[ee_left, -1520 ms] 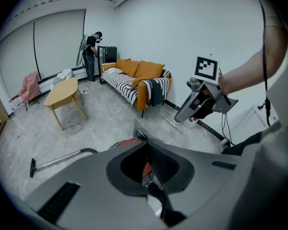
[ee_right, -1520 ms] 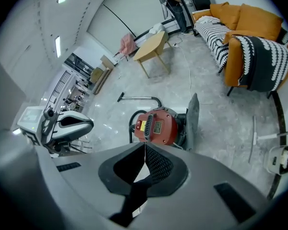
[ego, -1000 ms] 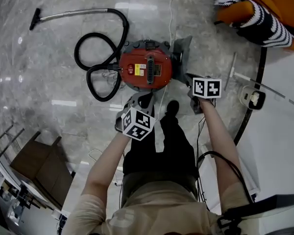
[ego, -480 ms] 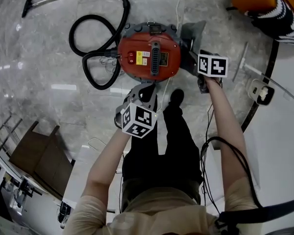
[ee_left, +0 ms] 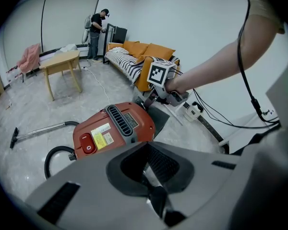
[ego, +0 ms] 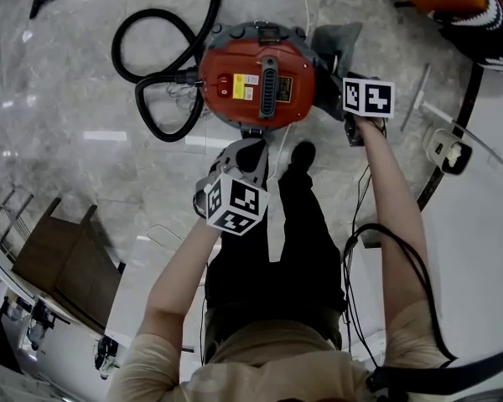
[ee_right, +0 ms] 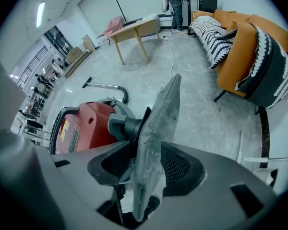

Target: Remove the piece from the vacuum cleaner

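**Right gripper opening around the grey piece**

The right gripper (ee_right: 149, 164) is straddling the grey piece (ee_right: 156, 128) at the right side of the red vacuum cleaner (ego: 260, 86), upper centre of the head view. Its jaws have just been opening and are standing wide, not pinching the piece. The left gripper (ee_left: 151, 166) is hovering just below the cleaner, jaws apart and empty.

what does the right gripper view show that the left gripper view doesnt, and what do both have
Only the right gripper view: the grey piece edge-on between the right gripper's jaws, which have just been opening and stand wide either side of it, and the grey port it meets. Only the left gripper view: the red switch, the right gripper's marker cube, the forearm behind it. Both: the red vacuum cleaner, wooden table, orange sofa.
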Demonstrator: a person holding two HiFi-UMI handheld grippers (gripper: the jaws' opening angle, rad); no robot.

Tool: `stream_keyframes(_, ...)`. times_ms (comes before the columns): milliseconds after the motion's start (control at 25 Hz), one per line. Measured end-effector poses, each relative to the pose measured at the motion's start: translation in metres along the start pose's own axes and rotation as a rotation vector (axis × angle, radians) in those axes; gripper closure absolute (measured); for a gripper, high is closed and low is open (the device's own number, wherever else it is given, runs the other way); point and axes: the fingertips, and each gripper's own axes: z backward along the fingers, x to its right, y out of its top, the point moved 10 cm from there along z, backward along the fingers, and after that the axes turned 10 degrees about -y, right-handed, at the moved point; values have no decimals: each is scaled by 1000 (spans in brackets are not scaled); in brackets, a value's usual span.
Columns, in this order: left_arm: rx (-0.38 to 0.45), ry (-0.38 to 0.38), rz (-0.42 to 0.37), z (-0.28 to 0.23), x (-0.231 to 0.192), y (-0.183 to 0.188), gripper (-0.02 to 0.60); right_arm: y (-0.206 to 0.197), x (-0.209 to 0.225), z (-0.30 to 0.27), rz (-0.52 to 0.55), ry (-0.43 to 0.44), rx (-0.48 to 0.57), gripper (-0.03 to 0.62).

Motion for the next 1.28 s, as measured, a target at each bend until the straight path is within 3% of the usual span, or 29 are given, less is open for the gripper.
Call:
stream_keyframes(80,5,-3,5,0,0,0,577,-1,0,-1,-5,8,-2,406)
stream_keyframes(320,4,-27,4,-3,6,-2,577,-8,2,-1,75,-36,1,542)
stream_keyframes(480,0,-40,4,-6,12,-5,577,-10,9,-3,31,-14,0,556)
stream_keyframes(600,-5,-44,0,-8,15,-6,577,-11,9,-4,58,-20,9,559)
stream_keyframes(960,-26,-44,-4,-13,16,-8,577,-19,10,-8,357,-109,57,559)
stream_keyframes(1280,-37,-51,-14,-19,24,-5,577,-20,10,-8,322,-105,78,559)
